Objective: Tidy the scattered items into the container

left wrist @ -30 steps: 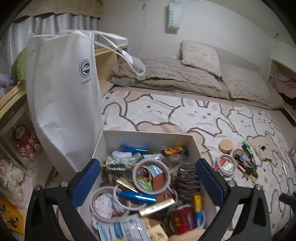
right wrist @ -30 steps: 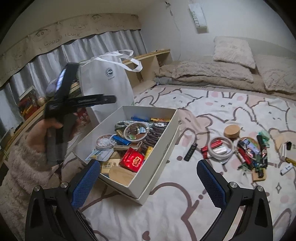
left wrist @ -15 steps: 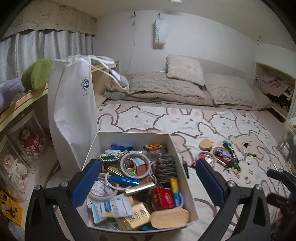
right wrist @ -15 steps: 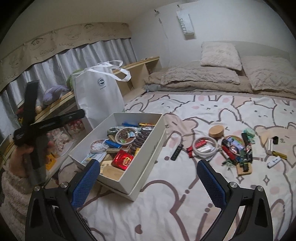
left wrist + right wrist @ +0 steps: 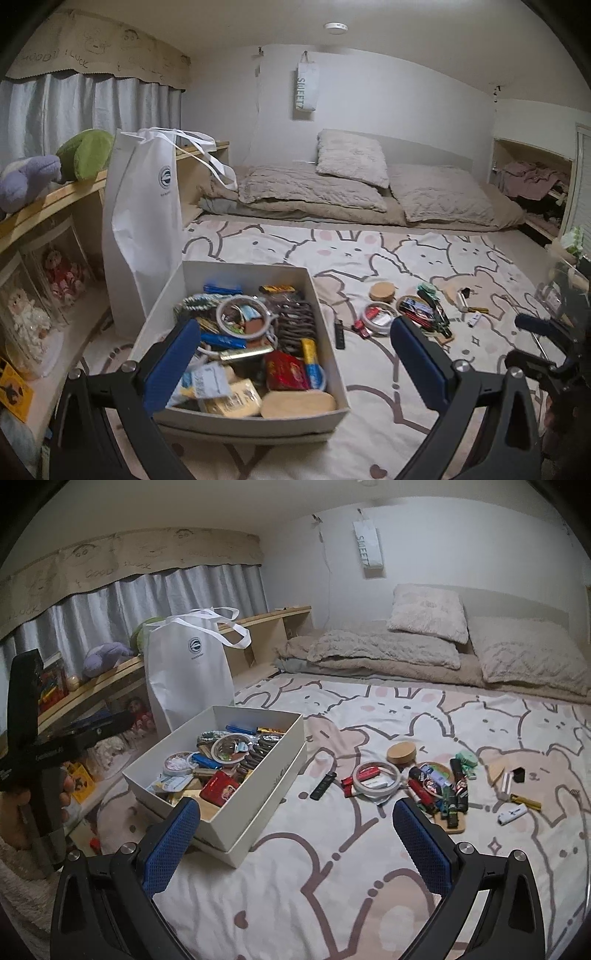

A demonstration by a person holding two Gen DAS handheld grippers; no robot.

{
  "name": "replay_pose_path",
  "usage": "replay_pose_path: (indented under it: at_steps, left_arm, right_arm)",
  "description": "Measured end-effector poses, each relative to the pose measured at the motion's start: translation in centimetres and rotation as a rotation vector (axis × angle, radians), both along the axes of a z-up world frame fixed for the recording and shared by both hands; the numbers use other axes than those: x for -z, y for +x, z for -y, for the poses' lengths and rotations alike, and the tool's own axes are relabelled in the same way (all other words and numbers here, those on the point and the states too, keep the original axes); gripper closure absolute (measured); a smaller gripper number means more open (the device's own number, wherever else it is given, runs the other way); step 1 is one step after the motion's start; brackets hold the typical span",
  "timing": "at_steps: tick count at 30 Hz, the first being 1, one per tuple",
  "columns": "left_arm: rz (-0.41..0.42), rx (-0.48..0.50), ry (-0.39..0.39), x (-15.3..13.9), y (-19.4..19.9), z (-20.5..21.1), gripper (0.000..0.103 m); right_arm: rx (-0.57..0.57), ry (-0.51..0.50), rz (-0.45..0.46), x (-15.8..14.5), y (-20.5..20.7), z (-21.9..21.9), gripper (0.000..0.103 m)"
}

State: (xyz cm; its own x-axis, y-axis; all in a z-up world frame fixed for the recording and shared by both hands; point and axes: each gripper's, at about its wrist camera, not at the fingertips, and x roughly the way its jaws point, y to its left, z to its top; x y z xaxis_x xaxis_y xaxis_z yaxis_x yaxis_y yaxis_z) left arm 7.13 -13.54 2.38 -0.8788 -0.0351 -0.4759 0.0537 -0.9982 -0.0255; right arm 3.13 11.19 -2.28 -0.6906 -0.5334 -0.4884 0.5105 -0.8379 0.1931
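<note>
White box (image 5: 236, 419) just ahead of the spread left gripper (image 5: 295, 365) — nothing gripped.

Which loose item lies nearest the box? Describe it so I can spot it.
Start at the white box on the bunny-print bedspread. Just past its right wall lies a slim black stick, alone on the sheet. Unlike the red piece and tape ring beyond, it is plain black.

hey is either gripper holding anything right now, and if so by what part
Nothing is held. The left gripper and the right gripper both stand open with empty space between their fingers, above the white box and the bedsheet.
</note>
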Motion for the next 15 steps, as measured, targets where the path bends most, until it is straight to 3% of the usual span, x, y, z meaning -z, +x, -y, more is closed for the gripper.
replay_pose_path:
  at_steps: [15]
  left_arm:
    - [-0.007,0.0,-0.04,2.9,3.9,-3.4,0.0]
  right_arm:
    - [-0.044,0.09,-0.052,1.7,2.9,0.0,0.0]
